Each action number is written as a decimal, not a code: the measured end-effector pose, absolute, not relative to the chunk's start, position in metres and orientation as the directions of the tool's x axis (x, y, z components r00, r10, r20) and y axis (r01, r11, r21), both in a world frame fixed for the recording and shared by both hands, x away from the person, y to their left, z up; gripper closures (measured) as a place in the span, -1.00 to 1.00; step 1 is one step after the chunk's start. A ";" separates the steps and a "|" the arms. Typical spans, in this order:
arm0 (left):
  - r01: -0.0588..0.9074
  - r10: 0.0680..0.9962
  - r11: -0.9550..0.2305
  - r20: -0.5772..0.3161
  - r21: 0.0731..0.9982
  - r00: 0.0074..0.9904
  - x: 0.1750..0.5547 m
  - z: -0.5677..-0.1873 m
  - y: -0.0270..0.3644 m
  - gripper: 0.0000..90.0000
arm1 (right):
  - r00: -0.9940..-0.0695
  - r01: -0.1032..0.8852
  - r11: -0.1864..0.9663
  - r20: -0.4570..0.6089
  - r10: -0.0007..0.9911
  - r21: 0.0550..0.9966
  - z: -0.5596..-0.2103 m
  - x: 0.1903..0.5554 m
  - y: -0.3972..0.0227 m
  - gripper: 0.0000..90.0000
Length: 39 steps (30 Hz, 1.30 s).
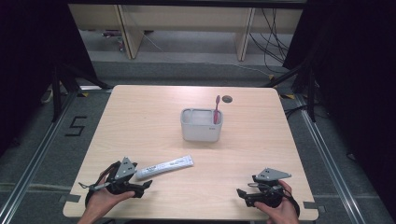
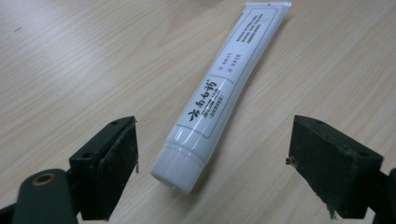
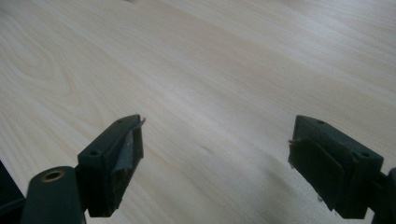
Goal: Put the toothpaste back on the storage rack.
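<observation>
Toothpaste tube [image 2: 219, 88] lies flat on the surface [image 1: 140, 121] near the front-left corner, cap end between the spread jaws of the left gripper [image 2: 212, 158], untouched. Right gripper [image 3: 215, 158] near front-right corner, jaws spread over bare wood. Grey holder [image 1: 201, 125] at centre, pink toothbrush [image 1: 216, 108] upright inside.

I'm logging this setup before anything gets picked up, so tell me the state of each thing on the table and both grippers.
toothpaste tube: lying flat on the table, cap on, not gripped, cap end between the left jaws.
toothbrush: standing upright in the holder.
holder: upright near the table's middle.
left gripper: open, jaws wide either side of the tube's cap.
right gripper: open, over bare table.
</observation>
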<state>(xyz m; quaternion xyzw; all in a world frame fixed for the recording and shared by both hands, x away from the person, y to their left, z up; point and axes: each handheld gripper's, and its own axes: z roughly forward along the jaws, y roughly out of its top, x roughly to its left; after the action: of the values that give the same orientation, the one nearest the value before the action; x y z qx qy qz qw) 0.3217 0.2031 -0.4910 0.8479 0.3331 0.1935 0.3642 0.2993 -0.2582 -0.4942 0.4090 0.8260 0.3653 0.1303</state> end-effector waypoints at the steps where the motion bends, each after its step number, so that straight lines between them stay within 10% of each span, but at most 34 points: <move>1: 0.423 0.699 -0.519 0.084 0.743 0.710 0.323 -0.490 0.201 -0.66 | -0.628 0.593 0.393 0.099 0.772 0.702 -0.493 0.299 -0.258 -0.59; 39: 0.441 0.549 -0.755 0.099 0.485 0.830 0.384 -0.483 0.140 -0.19 | -0.662 0.576 0.424 0.095 0.743 0.699 -0.496 0.300 -0.256 -0.54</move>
<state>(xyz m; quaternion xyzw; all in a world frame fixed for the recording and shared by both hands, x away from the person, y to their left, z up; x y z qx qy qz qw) 0.3843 0.1399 -0.4833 0.9292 0.2664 0.1182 0.2272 0.2996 -0.2562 -0.4964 0.3945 0.8359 0.3640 0.1149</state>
